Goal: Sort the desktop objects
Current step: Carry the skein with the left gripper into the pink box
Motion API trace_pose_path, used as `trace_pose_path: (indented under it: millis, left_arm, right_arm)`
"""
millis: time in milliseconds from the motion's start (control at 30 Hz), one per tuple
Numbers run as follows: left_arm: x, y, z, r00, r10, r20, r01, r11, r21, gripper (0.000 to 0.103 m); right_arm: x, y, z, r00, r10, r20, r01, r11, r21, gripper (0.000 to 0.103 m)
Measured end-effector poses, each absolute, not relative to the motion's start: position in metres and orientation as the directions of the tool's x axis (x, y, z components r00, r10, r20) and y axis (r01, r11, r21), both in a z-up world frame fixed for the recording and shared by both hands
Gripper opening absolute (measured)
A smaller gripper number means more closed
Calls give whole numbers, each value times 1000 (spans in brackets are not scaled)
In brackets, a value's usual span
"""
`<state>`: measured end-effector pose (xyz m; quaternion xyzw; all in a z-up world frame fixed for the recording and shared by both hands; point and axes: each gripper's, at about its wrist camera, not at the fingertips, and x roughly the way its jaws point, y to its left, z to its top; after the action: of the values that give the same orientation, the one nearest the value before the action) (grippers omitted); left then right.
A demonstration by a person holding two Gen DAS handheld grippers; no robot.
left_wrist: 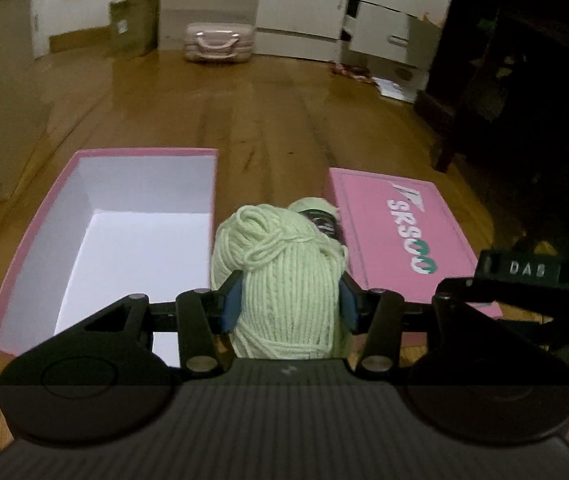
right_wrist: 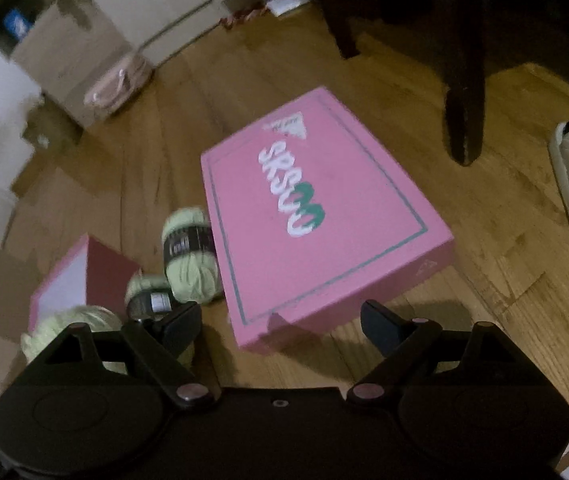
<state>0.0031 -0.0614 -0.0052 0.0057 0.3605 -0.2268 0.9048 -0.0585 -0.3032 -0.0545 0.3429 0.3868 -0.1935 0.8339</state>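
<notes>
Left gripper (left_wrist: 289, 300): jaws clamped on pale green yarn skein (left_wrist: 284, 280).
Right gripper (right_wrist: 280, 320): jaws apart, empty.
Advice: carry skein over open pink cardboard box (left_wrist: 36, 240), left of frame; release low.

The floor (left_wrist: 276, 120) is showing glossy, varnished wood planks. The yarn ball (left_wrist: 284, 280) is looking soft and fuzzy, its pale green strands matt, and a second yarn ball (right_wrist: 190, 256) is wearing a shiny dark paper band. The open box (left_wrist: 124, 232) is showing matt pink cardboard outside and smooth white card inside; the lid (right_wrist: 316, 216) is looking like smooth printed cardboard. The left hand-held gripper (left_wrist: 288, 304) is showing matt black plastic with metal rivets.
</notes>
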Motion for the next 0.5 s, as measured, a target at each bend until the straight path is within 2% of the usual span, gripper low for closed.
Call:
trace_pose_path:
  millis: [167, 367, 500]
  left_arm:
    - [13, -34, -3, 658, -356, -663, 350, 925, -149, 47]
    - [20, -4, -5, 686, -326, -650, 296, 942, -160, 47]
    - [31, 13, -11, 699, -313, -644, 266, 949, -172, 48]
  right_arm:
    - [-46, -281, -59, 624, -1, -782, 519, 749, 413, 91]
    - [-33, -223, -35, 720, 9, -694, 310, 890, 334, 89]
    - [-28, -199, -32, 741, 16, -671, 251, 920, 300, 89]
